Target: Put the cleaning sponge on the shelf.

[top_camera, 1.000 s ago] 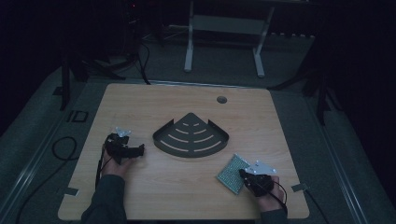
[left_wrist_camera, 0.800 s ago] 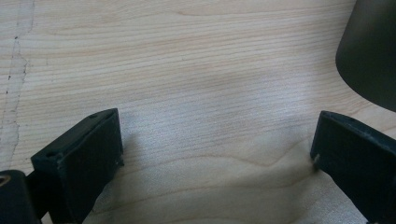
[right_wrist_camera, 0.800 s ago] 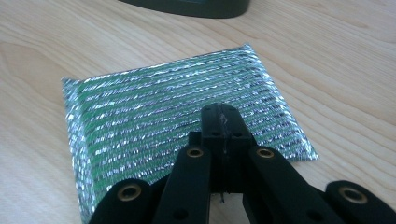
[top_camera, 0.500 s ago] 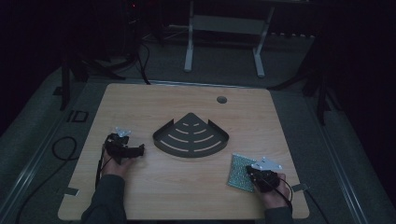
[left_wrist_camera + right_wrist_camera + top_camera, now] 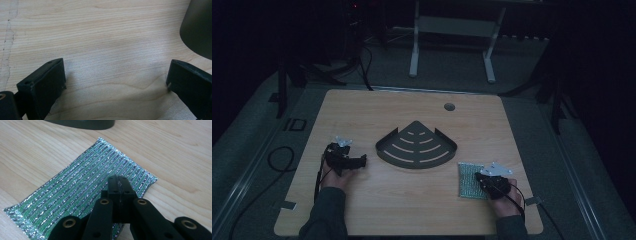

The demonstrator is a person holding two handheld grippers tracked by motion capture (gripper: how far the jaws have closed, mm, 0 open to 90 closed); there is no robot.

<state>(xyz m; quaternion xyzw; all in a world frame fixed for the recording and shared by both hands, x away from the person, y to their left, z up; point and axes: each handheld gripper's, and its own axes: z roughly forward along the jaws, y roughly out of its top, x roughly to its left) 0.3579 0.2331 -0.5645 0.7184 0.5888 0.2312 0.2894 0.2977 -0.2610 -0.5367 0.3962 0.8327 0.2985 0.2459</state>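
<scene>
Spreading across most of the high view was a pale wood-grain rectangular table point(image 5: 412, 210), set on grey floor in a dark room. A white metal frame with two legs point(image 5: 452, 40) stood on the floor beyond the far edge, and black cables point(image 5: 277, 160) lay on the floor at the left. A small round grey grommet point(image 5: 449, 106) sat in the tabletop near its far edge.

At the middle of the table lay a dark grey fan-shaped metal rack with curved slots point(image 5: 417, 146). It stood between the two grippers, touching neither; its dark rim point(image 5: 197, 27) entered the upper right corner of the left gripper view.

Right of the rack and nearer the person lay a green and silver striped rectangular scouring pad point(image 5: 470, 180), flat on the wood near the front right corner, apart from the rack. The right gripper point(image 5: 118, 182) lay over the pad's right side, its two black jaws pressed together with no gap; whether they pinched the pad's fabric could not be told.

The left gripper point(image 5: 115, 82) rested on bare wood left of the rack, its jaws spread wide with nothing between them.

No brand, label or readable writing showed on anything.
</scene>
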